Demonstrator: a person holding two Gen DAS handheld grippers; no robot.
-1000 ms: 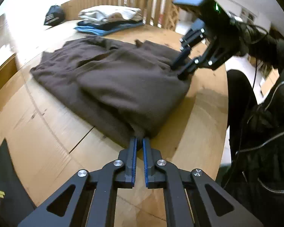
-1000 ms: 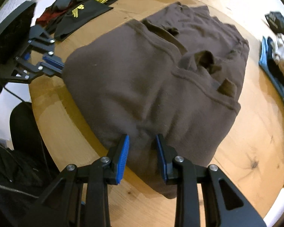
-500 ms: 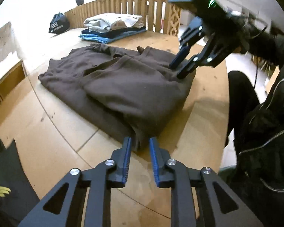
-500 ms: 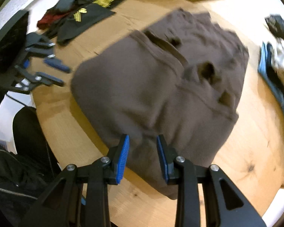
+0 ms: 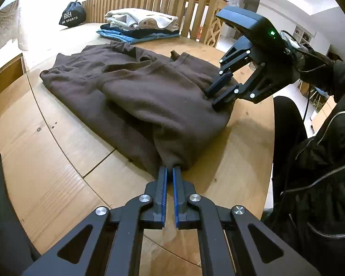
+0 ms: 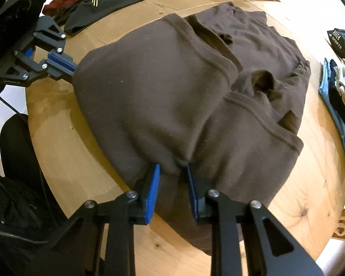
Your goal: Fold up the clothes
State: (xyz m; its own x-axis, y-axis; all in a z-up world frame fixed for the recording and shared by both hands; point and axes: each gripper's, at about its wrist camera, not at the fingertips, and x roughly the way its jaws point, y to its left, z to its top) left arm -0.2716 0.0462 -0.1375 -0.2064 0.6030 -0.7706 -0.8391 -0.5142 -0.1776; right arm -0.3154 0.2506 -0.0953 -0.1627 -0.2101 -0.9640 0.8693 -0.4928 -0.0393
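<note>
Two blue-padded grippers meet the same dark brown fleece garment at its near fold. The left gripper has its fingers drawn almost together, pinching a small tuck of the fleece at one corner of the fold. The right gripper has its fingers spread apart, their tips pressed into the fleece with a bulge of cloth between them; whether it truly grips I cannot tell.

Around the garment is a round pale wooden table, the brown fleece lying folded over itself near the table's edge. Beyond the garment, at the far side, sits a stack of folded white, dark and blue clothes, with a black drawstring sports bag beside it and a wooden slat fence behind. On the garment's other side lies a black shirt with yellow print. A person's black zipped jacket shows near the fold.
</note>
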